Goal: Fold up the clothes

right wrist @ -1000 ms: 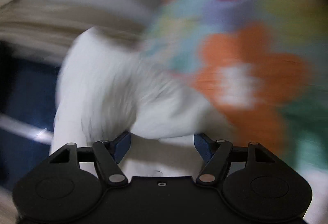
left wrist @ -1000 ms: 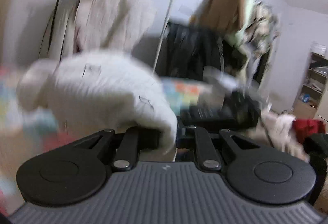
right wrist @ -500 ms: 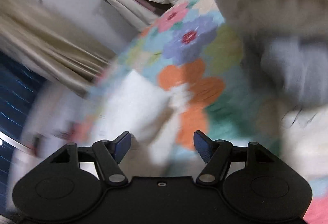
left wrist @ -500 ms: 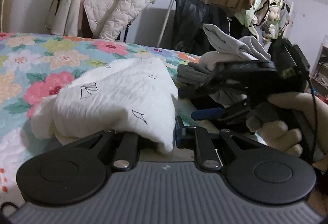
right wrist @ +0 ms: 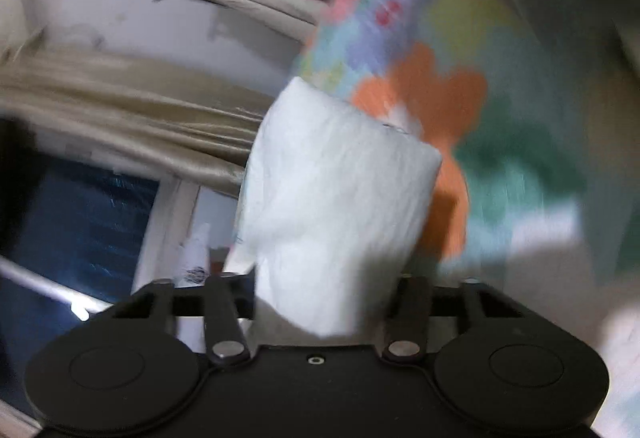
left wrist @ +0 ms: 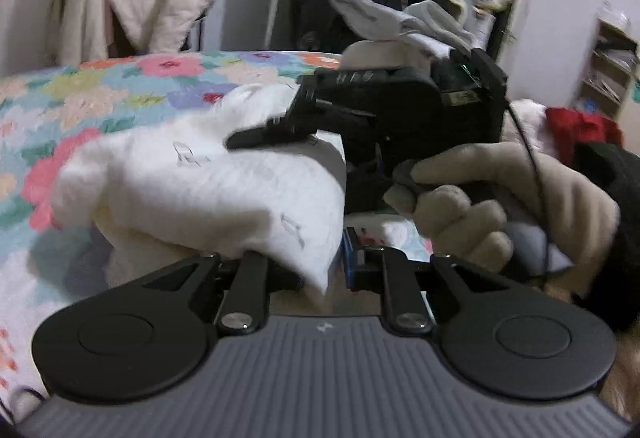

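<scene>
The white cloth was bunched up and held above the flowery bed cover. The left gripper pinched one end of the cloth tight, down at 6 o'clock in the left view. In that view the right gripper sat at 3 o'clock with its fingers on top of the cloth. In the right view the cloth filled the gap of the right gripper, which looked clamped on it, though blur made that hard to tell. A gloved hand held the right tool. To do this step well, both grips should probably stay tight and pull apart gently, so the cloth spreads flat before it goes down on the bed.
</scene>
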Tool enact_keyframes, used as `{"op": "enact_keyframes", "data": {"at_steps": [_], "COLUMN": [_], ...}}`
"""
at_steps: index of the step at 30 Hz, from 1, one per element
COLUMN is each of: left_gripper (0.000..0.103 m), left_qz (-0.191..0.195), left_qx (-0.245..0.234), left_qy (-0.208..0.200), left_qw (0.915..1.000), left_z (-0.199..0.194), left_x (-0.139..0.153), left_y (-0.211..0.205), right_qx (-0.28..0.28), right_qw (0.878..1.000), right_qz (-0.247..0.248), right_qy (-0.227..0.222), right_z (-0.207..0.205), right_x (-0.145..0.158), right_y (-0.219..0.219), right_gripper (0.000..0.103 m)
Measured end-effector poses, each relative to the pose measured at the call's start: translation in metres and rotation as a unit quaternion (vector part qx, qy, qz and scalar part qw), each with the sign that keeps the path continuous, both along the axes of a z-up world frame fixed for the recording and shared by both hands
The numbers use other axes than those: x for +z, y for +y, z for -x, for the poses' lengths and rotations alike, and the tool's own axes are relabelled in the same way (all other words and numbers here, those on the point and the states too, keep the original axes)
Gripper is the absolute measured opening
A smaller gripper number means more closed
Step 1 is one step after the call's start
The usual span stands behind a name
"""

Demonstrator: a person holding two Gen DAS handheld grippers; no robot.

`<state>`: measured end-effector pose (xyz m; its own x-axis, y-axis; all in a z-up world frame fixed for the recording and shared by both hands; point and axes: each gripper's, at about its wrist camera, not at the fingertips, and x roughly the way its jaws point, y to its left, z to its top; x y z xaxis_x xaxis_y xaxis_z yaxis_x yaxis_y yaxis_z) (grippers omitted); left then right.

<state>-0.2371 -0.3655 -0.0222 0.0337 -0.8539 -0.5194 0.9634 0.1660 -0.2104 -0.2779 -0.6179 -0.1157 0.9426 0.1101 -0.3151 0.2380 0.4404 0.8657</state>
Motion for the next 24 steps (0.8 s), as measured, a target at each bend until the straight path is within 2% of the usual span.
{"op": "enact_keyframes", "data": {"at_steps": [3, 4, 7, 11, 12, 14, 16, 18, 19, 22, 23, 24], "left_gripper": [0.019, 0.019, 0.031, 0.032, 0.032, 0.032, 0.032, 0.032, 0.032, 0.036, 0.042, 0.045], "left_qz": [0.017, 0.025, 0.071, 0.133, 0.135, 0.110, 0.079, 0.073, 0.077, 0.098, 0.105, 0.107], "left_qx": [-0.010, 0.000, 0.040, 0.076, 0.082, 0.079, 0.066, 0.057, 0.058, 0.078, 0.087, 0.100], "left_qy": [-0.006, -0.004, 0.014, 0.068, 0.072, 0.057, 0.043, 0.045, 0.049, 0.062, 0.064, 0.067], "left_qw": [0.9998, 0.9997, 0.9965, 0.9858, 0.9848, 0.9891, 0.9938, 0.9947, 0.9941, 0.9902, 0.9886, 0.9870], "left_z": [-0.014, -0.021, -0.044, -0.078, -0.084, -0.092, -0.098, -0.106, -0.110, -0.134, -0.142, -0.150], "left_x": [0.024, 0.031, 0.045, 0.047, 0.044, 0.029, 0.010, -0.003, -0.006, -0.005, -0.005, -0.006], "left_y": [0.023, 0.031, 0.046, 0.048, 0.044, 0.024, -0.004, -0.029, -0.038, -0.057, -0.059, -0.055], "right_qx": [-0.008, -0.009, 0.000, 0.006, 0.007, 0.006, -0.005, -0.030, -0.045, -0.057, -0.050, -0.038], "right_qw": [0.996, 0.993, 0.985, 0.980, 0.981, 0.982, 0.976, 0.962, 0.950, 0.887, 0.869, 0.862], "right_qz": [0.081, 0.099, 0.135, 0.169, 0.160, 0.155, 0.185, 0.248, 0.290, 0.449, 0.486, 0.499], "right_qy": [-0.038, -0.059, -0.105, -0.106, -0.106, -0.111, -0.114, -0.112, -0.108, -0.087, -0.080, -0.077], "right_z": [0.003, 0.004, 0.004, 0.007, 0.008, 0.011, 0.015, 0.021, 0.026, 0.024, 0.021, 0.015], "right_x": [0.031, 0.039, 0.056, 0.062, 0.060, 0.060, 0.068, 0.081, 0.087, 0.106, 0.109, 0.107], "right_y": [0.005, 0.007, 0.011, 0.014, 0.012, 0.012, 0.021, 0.035, 0.044, 0.075, 0.083, 0.087], "right_gripper": [0.042, 0.042, 0.042, 0.042, 0.042, 0.041, 0.040, 0.040, 0.040, 0.040, 0.040, 0.040]}}
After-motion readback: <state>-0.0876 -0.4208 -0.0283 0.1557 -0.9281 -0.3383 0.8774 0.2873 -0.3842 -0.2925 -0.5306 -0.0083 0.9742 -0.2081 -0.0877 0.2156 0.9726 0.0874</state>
